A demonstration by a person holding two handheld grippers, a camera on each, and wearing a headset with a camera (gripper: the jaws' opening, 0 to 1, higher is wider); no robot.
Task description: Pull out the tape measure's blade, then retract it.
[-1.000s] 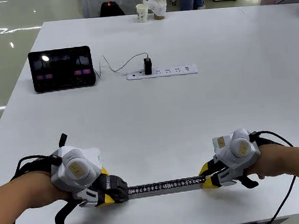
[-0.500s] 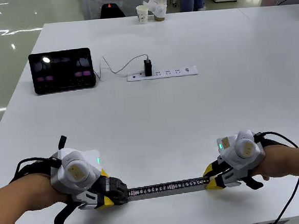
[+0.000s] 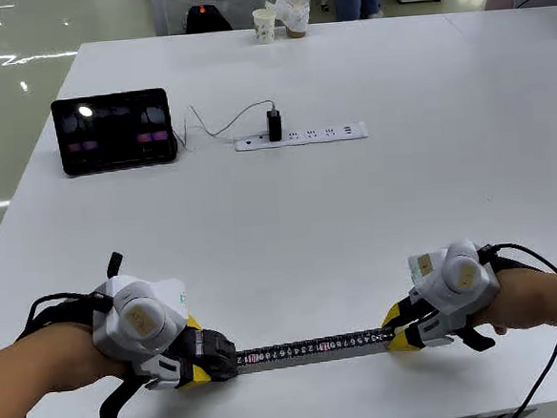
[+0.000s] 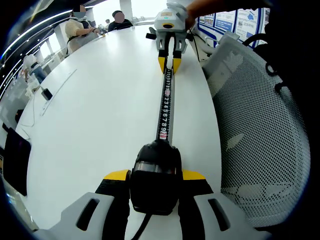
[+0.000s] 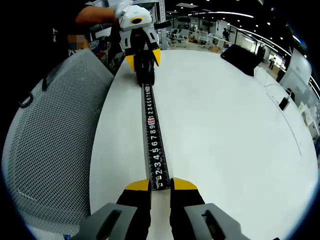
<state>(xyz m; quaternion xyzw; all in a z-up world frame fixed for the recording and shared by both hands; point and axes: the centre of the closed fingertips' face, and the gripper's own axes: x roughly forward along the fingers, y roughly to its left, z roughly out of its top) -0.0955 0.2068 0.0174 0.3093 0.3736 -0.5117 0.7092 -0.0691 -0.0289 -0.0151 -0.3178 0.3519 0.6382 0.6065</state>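
Observation:
The black tape measure case [image 3: 215,354] sits near the table's front edge, clamped in my left gripper [image 3: 199,356]. In the left gripper view the case [image 4: 155,172] fills the space between the yellow-tipped jaws of my left gripper [image 4: 156,176]. The numbered blade [image 3: 312,346] runs flat across the table to my right gripper [image 3: 394,331], which is shut on the blade's end. The right gripper view shows the blade [image 5: 152,141] leading from my right gripper [image 5: 160,185] to the case [image 5: 144,60] far ahead. The far right gripper [image 4: 169,63] appears at the blade's [image 4: 165,106] other end.
A dark tablet [image 3: 114,131] stands at the left of the white table [image 3: 355,204]. A white power strip [image 3: 302,136] with a black plug and cable lies mid-table. Paper cups [image 3: 265,23] sit at the far edge. A mesh chair [image 4: 260,130] is beside the front edge.
My right gripper has moved right with the blade's end, so more blade shows between the grippers. The left gripper and case stayed put.

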